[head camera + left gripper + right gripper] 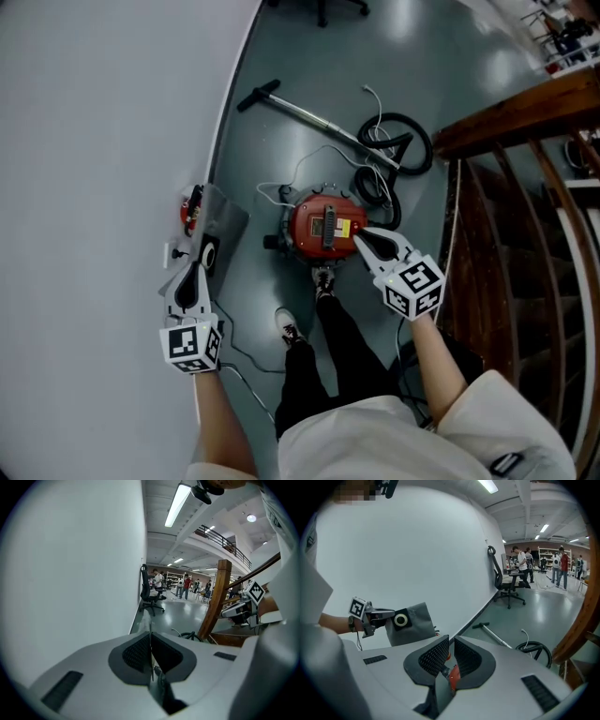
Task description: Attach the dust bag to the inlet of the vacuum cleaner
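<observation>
Watching remotely: in the head view the left gripper (204, 255) covers part of the bag's (225, 225) collar. The bag in turn hides most of a red thing (192, 208) by the wall (94, 141), and I cannot tell what it is. The left gripper view gives me only the bag's thin edge, pinched between closed jaws. The right gripper (359, 236) masks the vacuum's (314, 225) near side, and its own view catches just a red sliver past the jaws. The chair (323, 7) is cut by the top edge. Distant people (186, 584) are too small to make out.
</observation>
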Tool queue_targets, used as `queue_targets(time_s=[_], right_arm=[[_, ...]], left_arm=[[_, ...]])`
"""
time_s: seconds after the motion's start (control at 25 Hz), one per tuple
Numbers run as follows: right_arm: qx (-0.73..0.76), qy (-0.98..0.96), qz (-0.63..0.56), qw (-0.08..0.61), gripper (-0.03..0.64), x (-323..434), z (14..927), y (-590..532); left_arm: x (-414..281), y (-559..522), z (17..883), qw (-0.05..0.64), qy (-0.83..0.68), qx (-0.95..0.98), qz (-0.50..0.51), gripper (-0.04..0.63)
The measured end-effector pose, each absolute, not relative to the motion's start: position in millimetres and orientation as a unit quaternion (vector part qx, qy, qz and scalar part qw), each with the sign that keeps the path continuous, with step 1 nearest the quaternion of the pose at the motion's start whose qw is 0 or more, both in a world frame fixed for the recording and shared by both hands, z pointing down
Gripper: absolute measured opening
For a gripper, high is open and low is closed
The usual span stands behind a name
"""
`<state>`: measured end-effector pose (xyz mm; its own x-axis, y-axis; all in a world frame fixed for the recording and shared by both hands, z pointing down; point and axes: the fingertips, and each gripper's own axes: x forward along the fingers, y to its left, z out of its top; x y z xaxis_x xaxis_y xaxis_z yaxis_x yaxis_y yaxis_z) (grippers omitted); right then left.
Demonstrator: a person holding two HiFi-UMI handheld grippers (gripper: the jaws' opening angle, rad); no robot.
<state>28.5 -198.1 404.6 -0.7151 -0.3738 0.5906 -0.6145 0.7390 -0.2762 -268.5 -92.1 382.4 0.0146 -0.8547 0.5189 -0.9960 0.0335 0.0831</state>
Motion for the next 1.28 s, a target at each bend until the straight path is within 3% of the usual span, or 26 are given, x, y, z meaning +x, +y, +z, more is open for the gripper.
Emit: queue_targets(time_s=[1.28], right_arm=[[0.296,-0.850,0.336,0.277,0.112,44,654,-199]], left_arm=[[-233,-95,610,0.279,-0.672,0.668,0.153,0.017]])
